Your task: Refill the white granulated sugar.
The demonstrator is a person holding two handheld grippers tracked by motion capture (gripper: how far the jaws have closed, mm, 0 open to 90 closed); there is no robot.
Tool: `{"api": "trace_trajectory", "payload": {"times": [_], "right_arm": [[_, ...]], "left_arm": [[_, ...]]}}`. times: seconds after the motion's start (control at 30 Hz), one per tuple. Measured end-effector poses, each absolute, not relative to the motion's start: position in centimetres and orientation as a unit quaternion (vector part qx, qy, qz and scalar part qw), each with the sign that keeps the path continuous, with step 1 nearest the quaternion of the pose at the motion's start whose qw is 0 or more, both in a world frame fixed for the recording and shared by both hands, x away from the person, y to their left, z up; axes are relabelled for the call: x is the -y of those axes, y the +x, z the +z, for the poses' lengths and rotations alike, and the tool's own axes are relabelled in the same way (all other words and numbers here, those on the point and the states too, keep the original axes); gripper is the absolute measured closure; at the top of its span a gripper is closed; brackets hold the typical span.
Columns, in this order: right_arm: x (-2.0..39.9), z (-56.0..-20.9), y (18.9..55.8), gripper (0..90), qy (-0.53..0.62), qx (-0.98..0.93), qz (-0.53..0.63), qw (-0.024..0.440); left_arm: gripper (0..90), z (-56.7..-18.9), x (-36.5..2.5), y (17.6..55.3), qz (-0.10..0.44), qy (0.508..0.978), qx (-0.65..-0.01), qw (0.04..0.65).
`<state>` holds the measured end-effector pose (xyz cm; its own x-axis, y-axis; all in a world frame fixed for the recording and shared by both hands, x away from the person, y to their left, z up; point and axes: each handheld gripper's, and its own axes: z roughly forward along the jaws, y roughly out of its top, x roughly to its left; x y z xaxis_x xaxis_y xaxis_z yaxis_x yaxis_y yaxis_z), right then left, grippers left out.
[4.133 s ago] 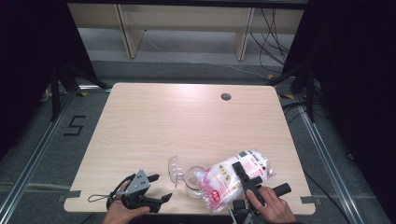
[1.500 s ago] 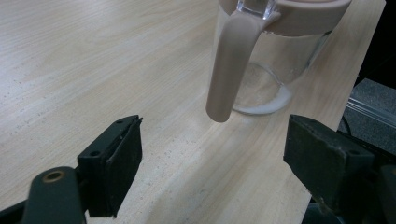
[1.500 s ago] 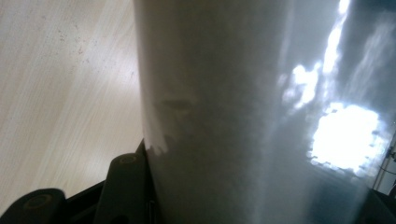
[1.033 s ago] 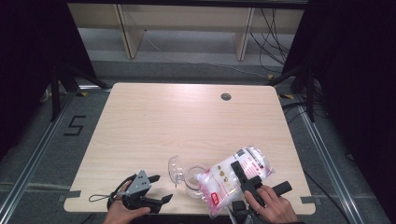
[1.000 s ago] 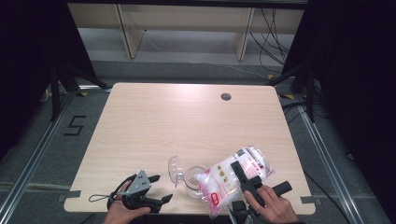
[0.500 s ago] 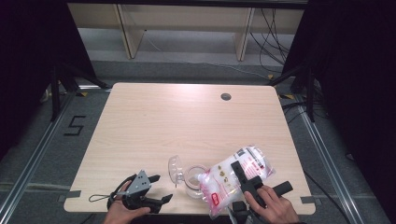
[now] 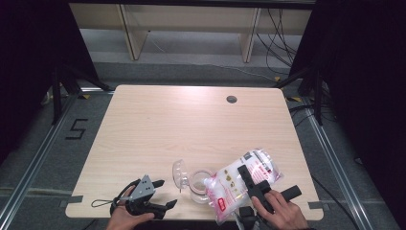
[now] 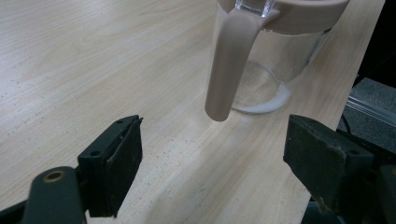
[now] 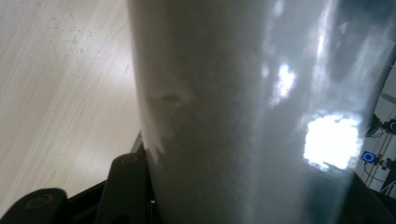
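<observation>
A clear bag of white powder [image 7: 230,179] with red print hangs tilted over the table's front edge, its lower corner at the mouth of a glass jug [image 7: 196,181]. My right gripper [image 7: 269,181] is shut on the bag, one jaw lying across its face. In the right gripper view the bag [image 9: 243,116] stands close in front, with one black finger [image 9: 126,186] pressed on its left side. The jug [image 8: 266,70] has a beige handle [image 8: 229,60] and a thin layer of white powder [image 8: 261,106] at its bottom. My left gripper [image 7: 165,193] [image 8: 210,158] rests open on the table, just left of the jug.
The jug's clear lid [image 7: 178,171] stands flipped open on its left side. The wooden table [image 7: 191,124] has a round cable hole [image 7: 231,99] at the back right. Dark curtains flank the table, and shelf legs stand beyond it.
</observation>
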<state>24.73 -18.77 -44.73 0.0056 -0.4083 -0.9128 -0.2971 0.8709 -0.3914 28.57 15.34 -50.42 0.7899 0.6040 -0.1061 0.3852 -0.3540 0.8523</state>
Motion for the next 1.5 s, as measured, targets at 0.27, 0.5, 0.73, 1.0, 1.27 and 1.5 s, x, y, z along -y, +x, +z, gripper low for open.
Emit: {"api": "trace_trajectory", "payload": {"times": [0.27,0.5,0.73,1.0,1.27,1.5], "right_arm": [[18.83,-44.58,24.88,52.6,-0.262,-0.698,-0.040,0.665],[18.85,-44.43,24.81,52.7,-0.271,-0.693,-0.050,0.666],[19.02,-44.39,24.79,52.9,-0.265,-0.693,-0.049,0.669],[18.96,-44.14,24.58,53.1,-0.268,-0.691,-0.049,0.669],[19.11,-44.10,24.61,53.3,-0.265,-0.693,-0.048,0.668],[19.11,-43.97,24.61,53.5,-0.268,-0.691,-0.051,0.670]], "left_arm": [[19.2,-50.41,-15.37,28.59,0.115,0.816,-0.303,0.479],[19.2,-50.41,-15.38,28.60,0.116,0.815,-0.303,0.479],[19.2,-50.42,-15.28,28.58,0.114,0.813,-0.306,0.481],[19.2,-50.39,-15.31,28.58,0.115,0.812,-0.306,0.484],[19.2,-50.34,-15.49,28.74,0.121,0.820,-0.296,0.474],[19.2,-50.38,-15.36,28.72,0.117,0.813,-0.300,0.485]]}}
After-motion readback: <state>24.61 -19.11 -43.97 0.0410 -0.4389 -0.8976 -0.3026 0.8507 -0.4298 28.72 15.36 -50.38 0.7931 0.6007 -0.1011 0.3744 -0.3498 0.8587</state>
